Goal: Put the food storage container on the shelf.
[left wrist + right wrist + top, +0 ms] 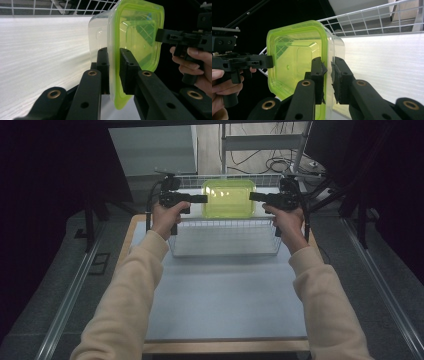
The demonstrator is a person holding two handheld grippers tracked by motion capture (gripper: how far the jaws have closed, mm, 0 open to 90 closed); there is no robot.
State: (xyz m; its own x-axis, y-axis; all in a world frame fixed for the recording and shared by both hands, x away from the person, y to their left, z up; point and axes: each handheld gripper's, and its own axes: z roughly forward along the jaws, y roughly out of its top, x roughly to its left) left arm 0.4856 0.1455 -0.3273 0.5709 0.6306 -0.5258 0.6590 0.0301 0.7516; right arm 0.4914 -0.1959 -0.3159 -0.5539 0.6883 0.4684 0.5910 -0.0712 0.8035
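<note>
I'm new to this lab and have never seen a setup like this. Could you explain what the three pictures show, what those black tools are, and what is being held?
A person at a table holds a handheld gripper in each hand: black tools with two jaws that pinch like tongs. The high view looks down from above the person's side, with both sleeved forearms coming in from the bottom. The left gripper and the right gripper each clamp one side of a clear plastic container with a yellow-green lid, held over a white wire basket standing on the table. The other two pictures come from cameras riding on the grippers, looking along their jaws. In the left gripper view, the jaws pinch the lid's rim, with the other hand and its tool beyond. The right gripper view mirrors this.
</note>
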